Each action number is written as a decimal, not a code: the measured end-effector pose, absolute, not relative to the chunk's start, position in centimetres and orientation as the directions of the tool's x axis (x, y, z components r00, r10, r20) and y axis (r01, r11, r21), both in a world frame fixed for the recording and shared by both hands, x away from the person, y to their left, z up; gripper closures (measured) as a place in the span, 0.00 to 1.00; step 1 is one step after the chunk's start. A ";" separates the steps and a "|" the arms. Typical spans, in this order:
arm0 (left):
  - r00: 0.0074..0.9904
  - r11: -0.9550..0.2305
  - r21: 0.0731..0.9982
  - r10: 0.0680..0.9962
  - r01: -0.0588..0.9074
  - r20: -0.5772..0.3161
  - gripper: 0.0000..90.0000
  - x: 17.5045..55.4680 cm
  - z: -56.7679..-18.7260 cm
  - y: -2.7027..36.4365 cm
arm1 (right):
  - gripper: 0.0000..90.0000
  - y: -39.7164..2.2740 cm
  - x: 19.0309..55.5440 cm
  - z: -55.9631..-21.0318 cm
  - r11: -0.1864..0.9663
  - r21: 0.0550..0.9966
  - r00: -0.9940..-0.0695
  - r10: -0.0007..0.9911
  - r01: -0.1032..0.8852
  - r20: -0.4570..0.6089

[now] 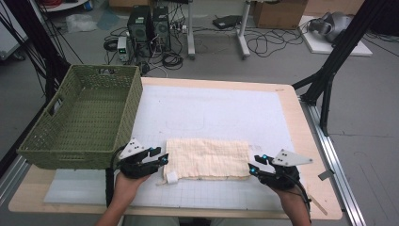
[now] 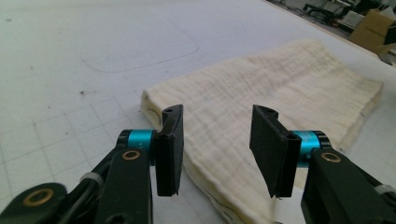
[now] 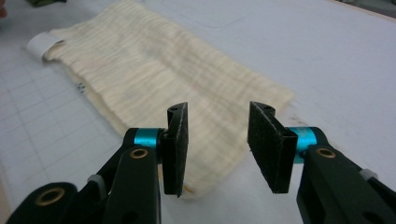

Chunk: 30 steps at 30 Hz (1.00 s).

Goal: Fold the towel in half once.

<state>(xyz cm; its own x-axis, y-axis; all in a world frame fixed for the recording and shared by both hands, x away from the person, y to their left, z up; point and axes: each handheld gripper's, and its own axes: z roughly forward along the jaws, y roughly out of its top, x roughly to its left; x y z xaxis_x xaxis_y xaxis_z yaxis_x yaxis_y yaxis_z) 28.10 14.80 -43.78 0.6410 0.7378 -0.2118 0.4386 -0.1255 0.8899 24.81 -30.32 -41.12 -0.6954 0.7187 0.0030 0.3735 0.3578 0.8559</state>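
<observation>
The high view looks forward and down from above the near edge of the tabletop (image 1: 291,108), far enough off to take in the whole top and the floor beyond. Each gripper view sits low and close, looking along its own jaws across the tabletop — both meet on the folded cloth (image 1: 207,157), one from its left end (image 2: 280,88), the other from its right (image 3: 154,84).

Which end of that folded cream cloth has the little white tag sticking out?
The end by the left gripper: the white tag pokes out at the cloth's near corner there. The end by the right gripper has none.
</observation>
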 end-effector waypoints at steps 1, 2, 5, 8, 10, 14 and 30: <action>0.628 -0.125 0.882 0.747 0.453 -0.217 0.60 28.4 -43.8 14.8 | 0.65 -30.8 24.9 -41.3 0.336 0.857 -0.677 0.736 0.390 0.020; 0.615 -0.126 0.873 0.756 0.472 -0.223 0.58 28.7 -43.9 14.8 | 0.66 -31.0 25.0 -41.5 0.333 0.851 -0.664 0.747 0.407 0.025; 0.585 -0.112 0.850 0.771 0.515 -0.253 0.54 29.5 -44.3 14.7 | 0.68 -30.6 25.4 -42.2 0.351 0.828 -0.661 0.750 0.438 0.032; 0.580 -0.135 0.828 0.773 0.544 -0.255 0.54 30.4 -44.7 14.5 | 0.71 -29.7 25.7 -42.6 0.371 0.813 -0.658 0.753 0.449 0.020; 0.573 -0.136 0.819 0.777 0.557 -0.261 0.54 30.7 -44.9 14.3 | 0.74 -29.4 26.0 -42.8 0.377 0.805 -0.657 0.754 0.458 0.021; 0.588 -0.168 0.807 0.769 0.566 -0.252 0.62 31.1 -45.2 13.9 | 0.77 -28.6 26.2 -43.3 0.419 0.772 -0.680 0.733 0.479 0.024; 0.625 -0.175 0.827 0.740 0.535 -0.247 0.98 30.7 -44.1 14.4 | 0.99 -28.2 25.6 -43.0 0.442 0.762 -0.717 0.696 0.474 0.043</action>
